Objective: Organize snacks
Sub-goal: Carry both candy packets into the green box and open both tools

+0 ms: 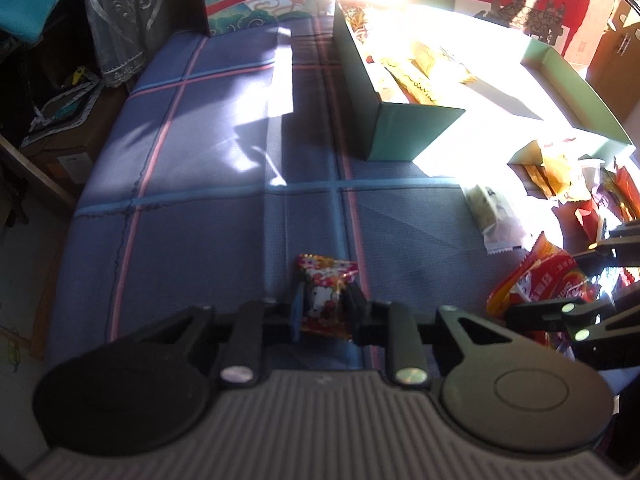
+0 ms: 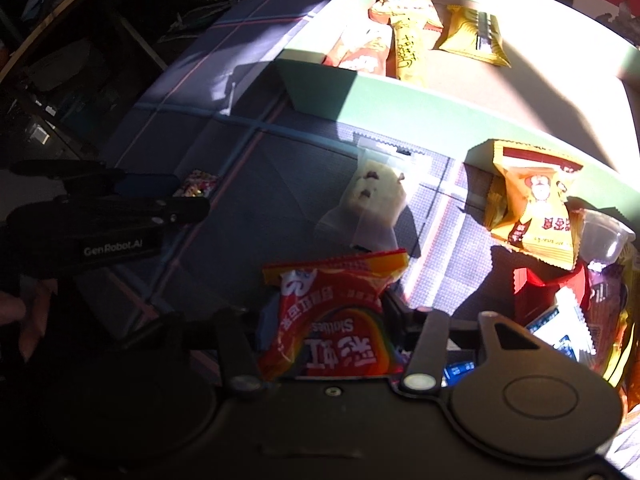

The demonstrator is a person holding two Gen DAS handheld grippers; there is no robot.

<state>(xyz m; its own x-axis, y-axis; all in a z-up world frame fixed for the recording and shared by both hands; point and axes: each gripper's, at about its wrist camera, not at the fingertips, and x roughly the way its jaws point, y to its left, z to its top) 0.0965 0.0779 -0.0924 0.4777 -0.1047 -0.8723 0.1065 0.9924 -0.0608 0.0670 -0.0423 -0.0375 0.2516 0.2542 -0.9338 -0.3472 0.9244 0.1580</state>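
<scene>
Snacks in both our grippers, above the plaid blue cloth [image 1: 208, 216].

Our left gripper [image 1: 325, 309] pinches a small red-and-white candy packet [image 1: 326, 294] between its fingers, low over the cloth; our right gripper [image 2: 332, 332] clamps a red Skittles bag [image 2: 336, 320] the same way; the green box [image 1: 384, 136] stands ahead in hard sunlight with yellow packets [image 2: 472, 36] inside; a pale wrapped bar [image 2: 374, 196] lies on the cloth between the bag and the box; a yellow snack pouch [image 2: 534, 208] sits near the box wall, beside a clear cup [image 2: 604, 236] and a heap of other wrappers.

Box [image 1: 400, 132] behind candy [image 1: 326, 296] — snack pile [image 1: 592, 192] rightward
</scene>
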